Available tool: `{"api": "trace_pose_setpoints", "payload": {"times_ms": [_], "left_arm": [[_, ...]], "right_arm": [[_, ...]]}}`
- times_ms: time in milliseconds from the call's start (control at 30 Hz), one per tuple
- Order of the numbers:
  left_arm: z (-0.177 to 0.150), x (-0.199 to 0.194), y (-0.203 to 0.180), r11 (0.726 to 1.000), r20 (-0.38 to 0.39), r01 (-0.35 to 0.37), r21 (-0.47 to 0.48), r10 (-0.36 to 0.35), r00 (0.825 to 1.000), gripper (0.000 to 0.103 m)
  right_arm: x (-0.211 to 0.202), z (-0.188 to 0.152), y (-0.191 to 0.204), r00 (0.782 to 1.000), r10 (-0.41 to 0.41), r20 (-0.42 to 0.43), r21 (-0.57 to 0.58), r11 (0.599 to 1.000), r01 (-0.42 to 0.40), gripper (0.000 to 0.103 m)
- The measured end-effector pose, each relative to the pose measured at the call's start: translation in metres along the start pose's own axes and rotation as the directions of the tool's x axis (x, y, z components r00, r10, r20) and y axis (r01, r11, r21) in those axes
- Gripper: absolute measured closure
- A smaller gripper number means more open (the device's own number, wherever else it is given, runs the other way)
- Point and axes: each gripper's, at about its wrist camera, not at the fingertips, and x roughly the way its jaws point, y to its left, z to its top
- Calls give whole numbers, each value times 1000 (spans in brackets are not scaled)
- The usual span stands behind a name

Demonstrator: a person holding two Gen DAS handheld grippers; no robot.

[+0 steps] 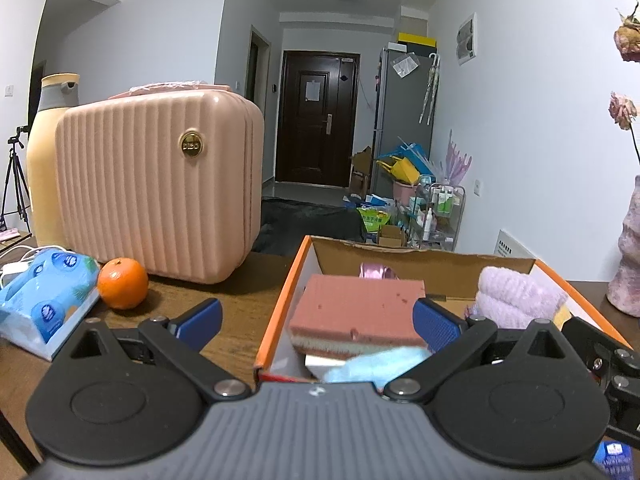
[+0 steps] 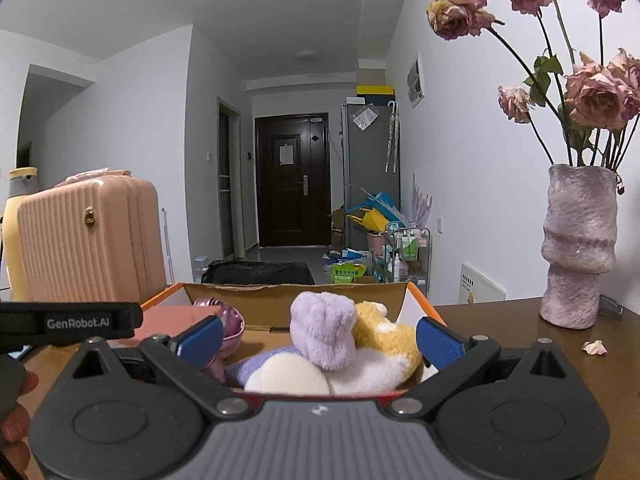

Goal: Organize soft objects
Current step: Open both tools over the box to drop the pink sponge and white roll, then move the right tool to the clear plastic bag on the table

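Inside box (image 1: 280, 308), sponge (image 1: 356, 308) only in left view, plush (image 2: 324, 336) in right, both tools (image 1: 318, 320) (image 2: 318, 336) wide, empty.

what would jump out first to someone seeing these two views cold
The orange-edged cardboard box in the middle, holding a pink sponge block, a lilac plush and a yellow plush. Left of it on the wooden table stands a ribbed pink case with an orange in front. At far right, a vase holds dried roses.
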Motion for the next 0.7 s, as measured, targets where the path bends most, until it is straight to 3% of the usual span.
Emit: {"api": "trace_pose_setpoints", "payload": {"times_ms": [700], "left_arm": [[-29,-63,18,1000,-48,23,5,-23,999,0]], "right_arm": [[-71,-26,7,1000,8,-27,-41,999,-9,0]]}}
